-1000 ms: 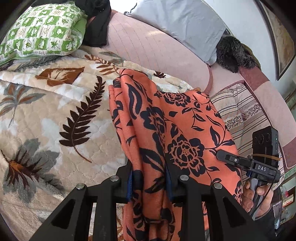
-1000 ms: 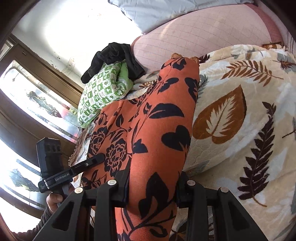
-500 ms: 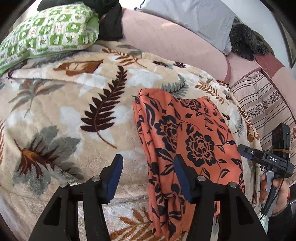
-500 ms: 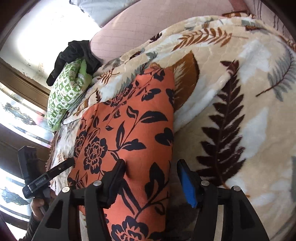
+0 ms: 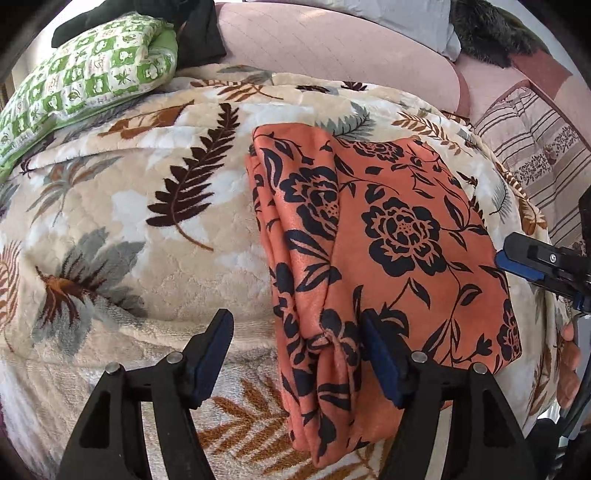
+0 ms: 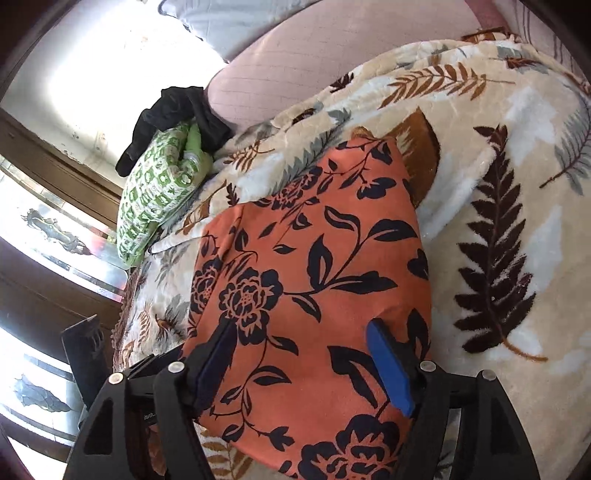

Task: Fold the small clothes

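One orange floral garment (image 5: 388, 236) lay folded into a compact, roughly rectangular packet on the leaf-patterned blanket (image 5: 129, 206), near its front edge. The fold appeared substantially complete; judged from the present lie of the cloth, what remained was tidying of the bunched, layered edge on the packet's left side, where the fabric was gathered into a small knot-like pucker (image 5: 332, 339), and possibly one further fold. The left gripper (image 5: 297, 356) stood wide open, its jaws astride that bunched edge and gripping nothing. The right gripper (image 6: 303, 363) was likewise wide open above the near end of the packet and held nothing; whether its pads touched the cloth could not be determined. Count of task items: one garment in hand. One dark garment (image 6: 173, 114) lay draped over a green-and-white patterned pillow (image 6: 155, 195) at the far side of the bed, unfolded; whether it belonged to the task could not be established. Also noted: one grey pillow (image 5: 406, 18) against the pink headboard (image 5: 332, 48), one striped cushion (image 5: 535, 140), and one dark furry item (image 5: 487, 29) at the far right. Two grippers in total, both empty.
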Motion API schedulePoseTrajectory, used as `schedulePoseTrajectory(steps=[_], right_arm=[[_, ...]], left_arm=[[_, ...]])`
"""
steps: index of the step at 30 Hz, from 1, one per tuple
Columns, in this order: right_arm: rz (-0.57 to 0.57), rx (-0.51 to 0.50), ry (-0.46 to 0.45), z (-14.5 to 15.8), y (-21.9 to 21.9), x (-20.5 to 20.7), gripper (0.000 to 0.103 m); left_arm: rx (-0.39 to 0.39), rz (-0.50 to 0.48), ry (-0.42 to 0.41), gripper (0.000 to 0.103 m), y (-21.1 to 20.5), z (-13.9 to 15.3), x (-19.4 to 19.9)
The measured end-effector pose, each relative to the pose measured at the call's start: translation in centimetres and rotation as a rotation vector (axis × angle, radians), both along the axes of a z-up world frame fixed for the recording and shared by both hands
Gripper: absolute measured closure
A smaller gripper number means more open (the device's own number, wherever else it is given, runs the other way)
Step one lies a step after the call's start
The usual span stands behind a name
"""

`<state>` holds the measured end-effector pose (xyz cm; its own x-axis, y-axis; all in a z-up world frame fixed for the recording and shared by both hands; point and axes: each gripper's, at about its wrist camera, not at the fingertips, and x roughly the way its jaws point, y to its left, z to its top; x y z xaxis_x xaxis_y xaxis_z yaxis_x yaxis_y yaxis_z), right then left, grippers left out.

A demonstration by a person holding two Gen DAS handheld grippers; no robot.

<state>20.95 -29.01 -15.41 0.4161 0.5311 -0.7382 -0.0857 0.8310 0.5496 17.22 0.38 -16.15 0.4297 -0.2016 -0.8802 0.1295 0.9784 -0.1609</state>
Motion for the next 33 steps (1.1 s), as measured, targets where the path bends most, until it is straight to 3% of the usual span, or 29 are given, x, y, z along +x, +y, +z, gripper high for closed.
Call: schedulePoseTrajectory(steps=[5, 10, 15, 18, 21, 23, 26, 28, 31, 33], right_arm=[[-0.006, -0.040, -0.045, 1.9, 0.6, -2.8, 0.026], [0.001, -0.032, -0.016, 1.3, 1.0, -4.0, 0.025], [-0.051, 0.014, 0.078, -1.6, 0.1, -3.2, 0.024], [-0.049, 0.010, 0.067, -0.6, 0.1, -2.7, 0.024], [-0.051, 0.016, -0.014, 1.5, -0.1, -1.7, 0.024], [-0.053, 0.027, -0.028, 1.7, -0.2, -0.3, 0.019], [-0.061, -0.013, 0.041, -0.7, -0.1, 2.0, 0.018], [-0.072, 0.002, 0.078, -2.1, -0.3, 2.5, 0.018], [-0.097, -0.022, 0.021, 0.2, 0.0, 0.6, 0.018], [-0.085, -0.092, -0.028, 2.3, 0.6, -1.5, 0.018]], left_arm=[[0.012, 0.025, -0.031, 0.032, 0.6, 1.9, -1.7], [0.024, 0.017, -0.041, 0.031, 0.3, 2.5, -2.5], [0.058, 0.009, 0.003, 0.031, -0.3, 1.0, -1.9], [0.061, 0.010, 0.001, 0.031, -0.1, 0.8, -1.6], [0.021, 0.054, -0.079, 0.030, 0.3, 2.1, -1.1], [0.029, 0.055, -0.069, 0.023, 0.0, 1.6, -0.2], [0.080, 0.013, 0.020, 0.021, -1.0, -1.3, 0.7], [0.062, 0.023, -0.003, 0.020, -0.6, -1.3, 0.0], [0.080, 0.045, -0.011, 0.020, -0.2, 0.3, -1.3], [0.096, 0.060, -0.083, 0.019, -0.5, 2.4, -3.2]])
